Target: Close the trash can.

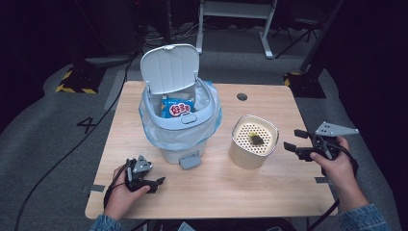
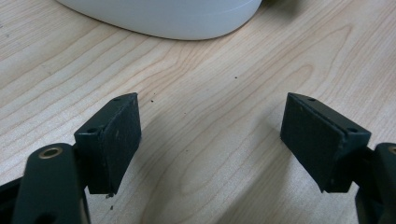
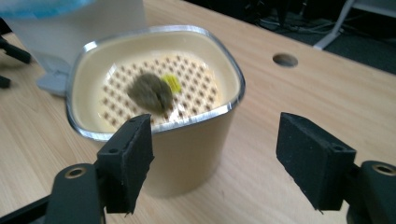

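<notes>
1. Black-jawed left gripper (image 1: 155,183) sits at the near left of the light wooden tabletop (image 1: 269,187), its fingers (image 2: 114,140) spread wide with only bare wood between them.
2. White plastic pedal bin (image 1: 180,120), left of centre, stands with its lid raised; a pale blue liner is folded over its rim and a blue snack packet (image 1: 177,107) lies inside.
3. Cream square container (image 1: 253,141) with a silver rim and perforated insert stands right of the bin, holding a dark lump (image 3: 150,92) beside a yellow scrap.
4. Right gripper (image 1: 294,139) hovers just right of the container, fingers (image 3: 128,158) parted, gripping nothing.
</notes>
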`<action>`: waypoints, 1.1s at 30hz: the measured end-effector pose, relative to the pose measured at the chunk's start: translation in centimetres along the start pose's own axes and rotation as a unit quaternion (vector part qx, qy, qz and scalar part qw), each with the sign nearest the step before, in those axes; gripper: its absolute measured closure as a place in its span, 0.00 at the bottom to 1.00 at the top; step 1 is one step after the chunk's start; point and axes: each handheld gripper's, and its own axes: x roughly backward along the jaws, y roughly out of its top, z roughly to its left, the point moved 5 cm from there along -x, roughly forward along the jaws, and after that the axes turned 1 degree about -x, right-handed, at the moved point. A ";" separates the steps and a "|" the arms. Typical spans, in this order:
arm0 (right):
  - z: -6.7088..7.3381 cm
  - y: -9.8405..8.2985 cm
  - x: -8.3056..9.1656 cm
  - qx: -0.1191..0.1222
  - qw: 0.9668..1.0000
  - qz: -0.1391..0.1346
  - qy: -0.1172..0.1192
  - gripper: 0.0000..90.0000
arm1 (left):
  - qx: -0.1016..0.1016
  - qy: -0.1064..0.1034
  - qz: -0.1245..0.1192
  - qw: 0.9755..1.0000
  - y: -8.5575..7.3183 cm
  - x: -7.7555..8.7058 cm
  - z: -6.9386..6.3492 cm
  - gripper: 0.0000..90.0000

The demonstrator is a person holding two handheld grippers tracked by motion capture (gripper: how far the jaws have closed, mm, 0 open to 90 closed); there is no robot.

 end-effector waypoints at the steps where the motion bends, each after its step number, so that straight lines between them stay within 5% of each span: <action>1: -0.1 -0.7 -0.1 -0.003 1.000 0.003 -0.002 0.31 | 0.000 0.000 0.000 1.000 0.0 0.0 0.0 0.23; 18: -0.3 -9.9 -3.4 -0.042 0.996 0.067 -0.029 0.26 | 0.022 -0.019 -0.021 0.999 0.9 1.1 0.4 0.30; 33: -0.2 -12.5 -4.3 -0.038 0.993 0.095 -0.059 0.22 | 0.067 -0.010 -0.078 0.995 3.2 4.5 1.1 0.33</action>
